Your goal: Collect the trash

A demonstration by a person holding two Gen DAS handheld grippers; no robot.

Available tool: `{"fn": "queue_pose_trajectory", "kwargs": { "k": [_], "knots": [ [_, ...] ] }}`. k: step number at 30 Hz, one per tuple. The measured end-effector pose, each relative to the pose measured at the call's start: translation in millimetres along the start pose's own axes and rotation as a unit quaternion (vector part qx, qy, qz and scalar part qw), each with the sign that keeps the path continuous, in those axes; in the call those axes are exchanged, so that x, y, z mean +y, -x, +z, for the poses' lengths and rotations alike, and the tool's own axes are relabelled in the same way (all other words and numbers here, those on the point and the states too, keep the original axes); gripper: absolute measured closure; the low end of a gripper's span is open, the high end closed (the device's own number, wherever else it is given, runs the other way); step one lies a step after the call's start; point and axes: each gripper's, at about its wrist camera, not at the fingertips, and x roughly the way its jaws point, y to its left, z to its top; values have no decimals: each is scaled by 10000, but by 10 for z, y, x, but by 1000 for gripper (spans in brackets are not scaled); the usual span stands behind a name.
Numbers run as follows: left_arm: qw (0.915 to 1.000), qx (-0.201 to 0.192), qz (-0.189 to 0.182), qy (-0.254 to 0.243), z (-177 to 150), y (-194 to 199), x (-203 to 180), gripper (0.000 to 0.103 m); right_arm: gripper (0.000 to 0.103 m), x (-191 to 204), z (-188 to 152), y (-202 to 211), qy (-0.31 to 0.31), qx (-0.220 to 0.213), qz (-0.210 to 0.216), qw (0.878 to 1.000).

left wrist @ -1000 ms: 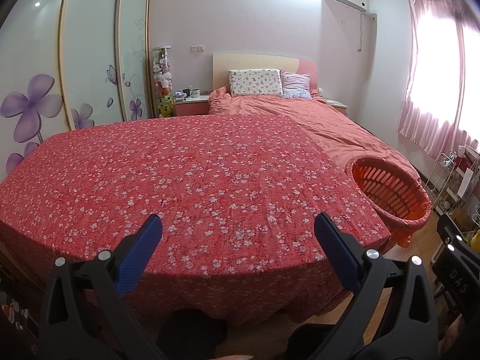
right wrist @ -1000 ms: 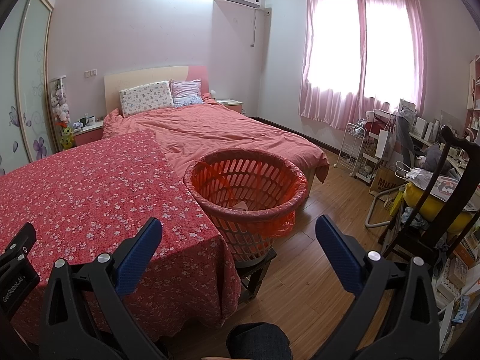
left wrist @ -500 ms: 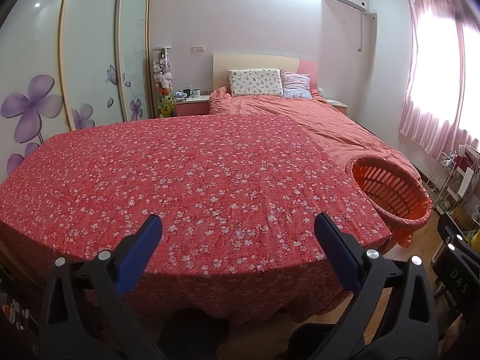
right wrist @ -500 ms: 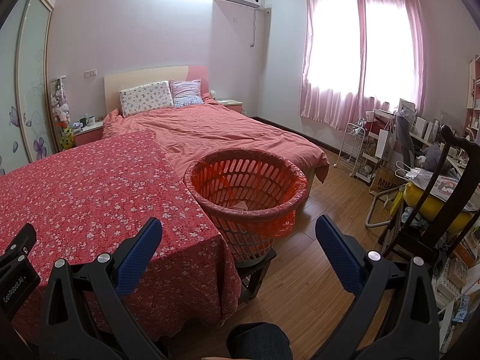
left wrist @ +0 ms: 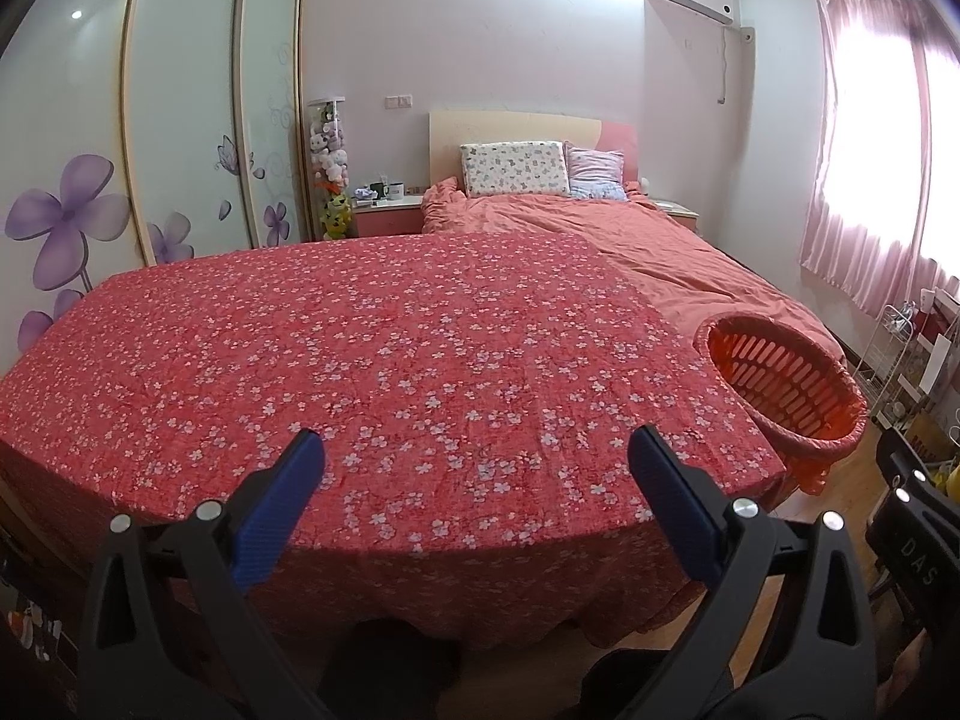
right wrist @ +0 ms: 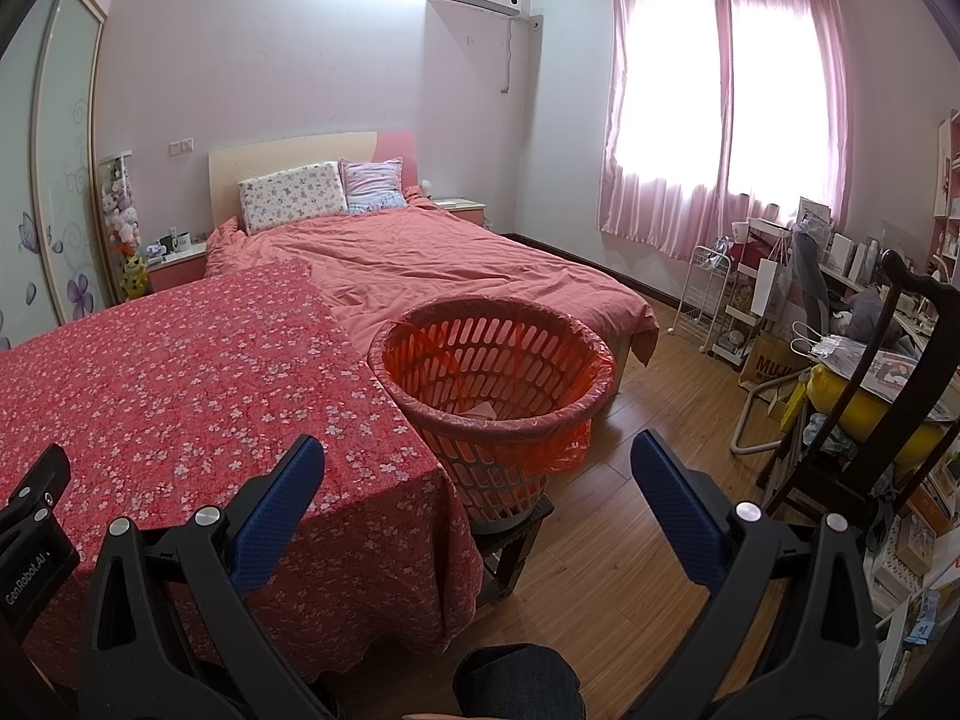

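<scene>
An orange slotted basket (right wrist: 492,360) lined with an orange bag stands on a low dark stool at the right corner of a table under a red flowered cloth (left wrist: 390,360). A pale scrap (right wrist: 480,411) lies inside the basket. The basket also shows at the right in the left wrist view (left wrist: 786,384). My left gripper (left wrist: 477,453) is open and empty, above the cloth's near edge. My right gripper (right wrist: 477,453) is open and empty, in front of the basket. I see no loose trash on the cloth.
A bed (right wrist: 432,264) with a salmon duvet lies behind the table. A dark wooden chair (right wrist: 888,396), a white rack (right wrist: 708,294) and cluttered shelves stand at the right. A wardrobe with flower doors (left wrist: 150,138) is at the left. Wooden floor (right wrist: 630,510) surrounds the basket.
</scene>
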Motion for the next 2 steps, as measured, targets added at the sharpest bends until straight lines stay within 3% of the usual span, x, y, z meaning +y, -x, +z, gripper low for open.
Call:
{"fn": "queue_pose_trajectory", "kwargs": {
  "k": [2],
  "knots": [
    [10000, 0, -6, -2, 1, 2, 1, 4, 2, -1, 1, 2, 1, -3, -1, 10000]
  ]
}}
